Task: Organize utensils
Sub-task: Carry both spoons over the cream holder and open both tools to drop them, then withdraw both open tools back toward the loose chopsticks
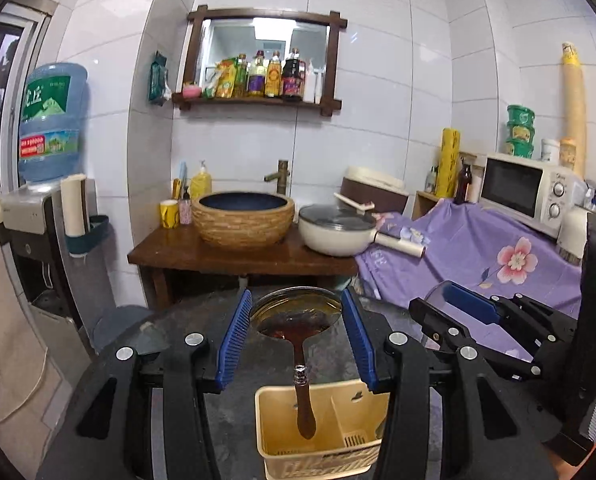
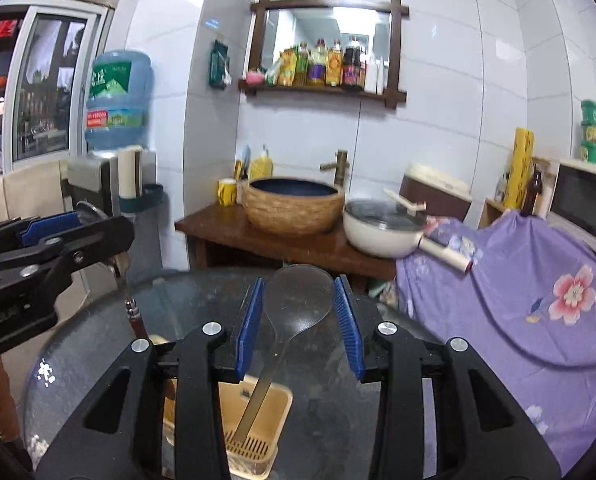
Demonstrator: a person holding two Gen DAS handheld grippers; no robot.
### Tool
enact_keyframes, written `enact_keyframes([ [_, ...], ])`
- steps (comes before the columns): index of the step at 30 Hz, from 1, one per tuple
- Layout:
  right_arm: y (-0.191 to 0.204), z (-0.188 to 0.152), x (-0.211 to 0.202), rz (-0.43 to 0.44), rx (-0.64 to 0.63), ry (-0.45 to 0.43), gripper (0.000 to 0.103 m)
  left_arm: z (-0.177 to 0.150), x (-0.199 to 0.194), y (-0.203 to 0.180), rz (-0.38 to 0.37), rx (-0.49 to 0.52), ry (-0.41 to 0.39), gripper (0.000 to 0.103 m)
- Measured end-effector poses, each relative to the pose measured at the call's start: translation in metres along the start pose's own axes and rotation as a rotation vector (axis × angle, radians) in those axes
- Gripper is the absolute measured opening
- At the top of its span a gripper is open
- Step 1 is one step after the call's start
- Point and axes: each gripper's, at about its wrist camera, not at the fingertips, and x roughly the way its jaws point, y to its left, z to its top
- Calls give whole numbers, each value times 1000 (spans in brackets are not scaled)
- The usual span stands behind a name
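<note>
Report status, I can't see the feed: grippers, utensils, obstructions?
Left gripper shut on metal ladle with wooden handle. Right gripper shut on translucent grey plastic rice spoon. Both handles hang over beige plastic utensil caddy. Nothing blocking.

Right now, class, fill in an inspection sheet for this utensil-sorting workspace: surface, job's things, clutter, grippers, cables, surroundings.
Surface: round glass table, smudged.
Job's things: metal ladle with brown handle and translucent rice paddle, each standing handle-down in the beige utensil holder.
Clutter: nothing seen on the table.
Grippers: left gripper flanks the ladle bowl; right gripper flanks the paddle blade; contact unclear.
Cables: nothing seen.
Surroundings: basin, lidded pan, microwave, purple floral cloth, water dispenser.
</note>
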Motion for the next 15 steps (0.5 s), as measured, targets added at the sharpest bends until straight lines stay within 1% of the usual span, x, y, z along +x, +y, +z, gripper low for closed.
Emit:
enact_keyframes([
  [3,5,-22,9,5,-18,29,37,-18,10,8,1,-21,39,46],
  [7,11,-44,14,19,-36,56,37,-36,17,14,3,-18,80,46],
  [10,13,-54,16,24,-36,69,37,-46,19,17,-1,-7,99,46],
  [15,11,-62,19,31,-34,91,37,-53,20,18,-10,9,114,46],
])
